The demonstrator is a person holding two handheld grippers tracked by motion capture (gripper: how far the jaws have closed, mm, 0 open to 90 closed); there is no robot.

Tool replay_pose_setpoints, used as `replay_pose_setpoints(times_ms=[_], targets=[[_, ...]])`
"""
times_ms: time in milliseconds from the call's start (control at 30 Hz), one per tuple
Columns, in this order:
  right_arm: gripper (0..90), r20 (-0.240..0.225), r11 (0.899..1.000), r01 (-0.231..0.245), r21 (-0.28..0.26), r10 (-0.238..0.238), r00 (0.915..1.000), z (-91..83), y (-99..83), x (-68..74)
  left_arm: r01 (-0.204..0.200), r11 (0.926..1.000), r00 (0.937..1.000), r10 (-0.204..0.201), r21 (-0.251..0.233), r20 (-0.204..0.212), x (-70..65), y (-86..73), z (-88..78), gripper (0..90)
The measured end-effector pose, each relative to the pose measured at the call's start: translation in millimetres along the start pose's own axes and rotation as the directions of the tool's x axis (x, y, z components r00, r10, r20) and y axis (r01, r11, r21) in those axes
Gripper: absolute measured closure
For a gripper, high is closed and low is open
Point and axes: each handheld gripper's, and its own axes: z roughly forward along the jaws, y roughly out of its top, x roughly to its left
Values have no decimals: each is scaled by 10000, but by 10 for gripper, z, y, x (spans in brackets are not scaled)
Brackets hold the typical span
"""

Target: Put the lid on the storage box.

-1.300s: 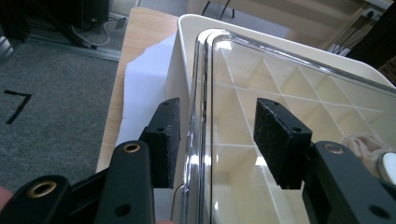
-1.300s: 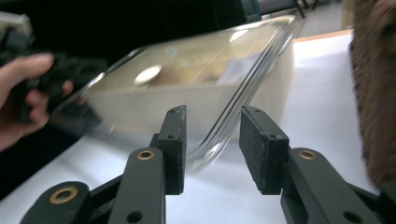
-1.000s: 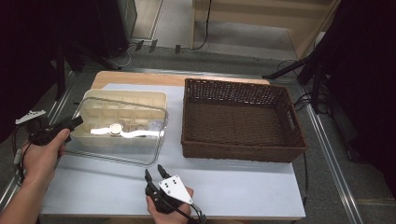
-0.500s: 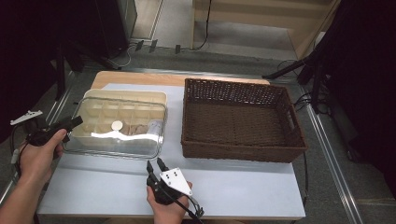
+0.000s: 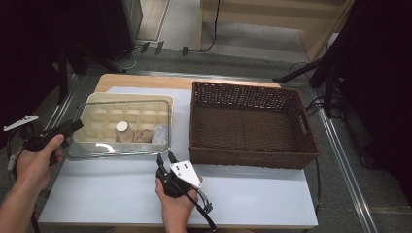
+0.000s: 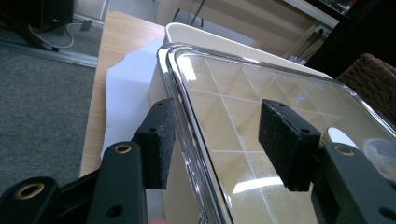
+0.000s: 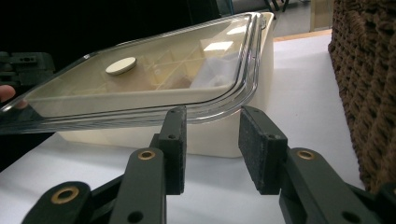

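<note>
The clear lid (image 5: 121, 128) lies askew over the cream divided box (image 5: 160, 99), which sits on the counter (image 5: 121, 194) just left of the wicker basket (image 5: 252, 126). The left gripper (image 5: 73, 127) straddles the lid's left rim with fingers (image 6: 156, 140) spread, one pad beside the rim and the other above the clear pane; whether either presses cannot be told. The right gripper (image 5: 165, 158) waits just off the lid's near right corner, fingers (image 7: 259, 149) spread and pinching nothing.

Risk, as a judgement: with only one edge caught and no firm pinch, the smooth lid could slip from the left pads, tilt, and knock the small items (image 5: 141, 133) inside the box, or drag the box toward the basket. The right pads, closing early, could miss the thin rim.

Against the earlier frames: the lid has shifted over the box, the right gripper has come nearer its corner, and both grippers' jaws have been moving, the left wider, the right narrower.
</note>
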Motion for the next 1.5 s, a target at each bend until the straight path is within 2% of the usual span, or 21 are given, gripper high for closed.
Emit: replay_pose_setpoints(times_ms=[133, 200, 300, 367, 467, 500, 567, 600, 667, 733, 767, 833, 867, 1033, 1067, 1167, 1233, 1267, 1400, 1467, 1500], targets=[[637, 52, 10000, 22, 49, -22, 10000, 24, 24, -2, 45, 10000, 10000, -45, -59, -4, 4, 2, 20, 484], [634, 94, 10000, 21, 21, -21, 10000, 43, 37, 1, 11, 10000, 9999, -10, -82, 170, 7, 6, 31, 487], [630, 96, 10000, 17, -39, -17, 10000, 65, 67, -20, -233, 9996, 9995, 236, -165, 205, 3, 7, 18, 474], [624, 117, 10000, 60, 0, -60, 9999, 71, 85, -32, -380, 9989, 9988, 388, -283, 313, 6, 6, -41, 480], [620, 127, 9999, 111, 27, -112, 9999, 69, 88, -44, -340, 9979, 9990, 356, -549, 285, 11, -2, -104, 501], [617, 134, 9998, 179, 8, -179, 9998, 68, 92, -56, -447, 9962, 9989, 457, -741, 119, 14, -23, -177, 519], [617, 140, 9999, 168, 27, -168, 9998, 66, 94, -59, -596, 9954, 9982, 598, -746, 3, 13, -41, -219, 537], [616, 142, 9999, 158, 48, -159, 9998, 62, 99, -67, -871, 9930, 9961, 858, -801, -195, -1, -93, -297, 608], [614, 141, 9999, 155, 68, -156, 9998, 61, 99, -68, -931, 9918, 9955, 909, -876, -286, -13, -131, -358, 644], [610, 124, 9998, 186, 53, -186, 9997, 63, 99, -72, -921, 9899, 9957, 912, -1080, -132, -32, -186, -464, 737], [608, 113, 9998, 205, 48, -205, 9997, 64, 99, -74, -1014, 9883, 9948, 998, -1139, -197, -49, -219, -509, 773], [609, 100, 9997, 252, 39, -252, 9996, 64, 97, -76, -1320, 9849, 9912, 1299, -1117, -252, -89, -284, -585, 825], [614, 89, 9997, 261, 36, -261, 9996, 64, 95, -77, -1600, 9809, 9870, 1571, -1105, -344, -124, -340, -638, 866], [627, 33, 9997, 226, 26, -226, 9997, 71, 95, -76, -1890, 9755, 9819, 1858, -1129, -382, -202, -455, -751, 900], [632, -20, 9998, 216, 11, -216, 9998, 76, 94, -79, -2069, 9714, 9783, 2041, -1166, -358, -250, -524, -801, 900], [631, -21, 9998, 195, 23, -195, 9998, 75, 95, -81, -2082, 9712, 9781, 2065, -1158, -268, -288, -603, -848, 900], [632, -30, 9997, 242, 3, -242, 9997, 78, 97, -91, -2041, 9737, 9789, 2042, -1013, -91, -334, -734, -891, 900], [632, -30, 9997, 242, 3, -242, 9997, 78, 97, -91, -2041, 9737, 9789, 2042, -1013, -91, -334, -734, -891, 900], [705, -91, 9994, 353, 9, -353, 9993, 66, 100, -89, -2146, 9745, 9765, 2154, -662, 56, -369, -856, -854, 900], [766, -47, 9989, 458, 72, -458, 9989, 52, 102, -83, -2079, 9762, 9780, 2086, -619, 53, -369, -877, -815, 900], [837, -87, 9983, 562, 143, -560, 9984, 32, 94, -81, -2039, 9770, 9788, 2045, -625, 39, -370, -883, -785, 900]])
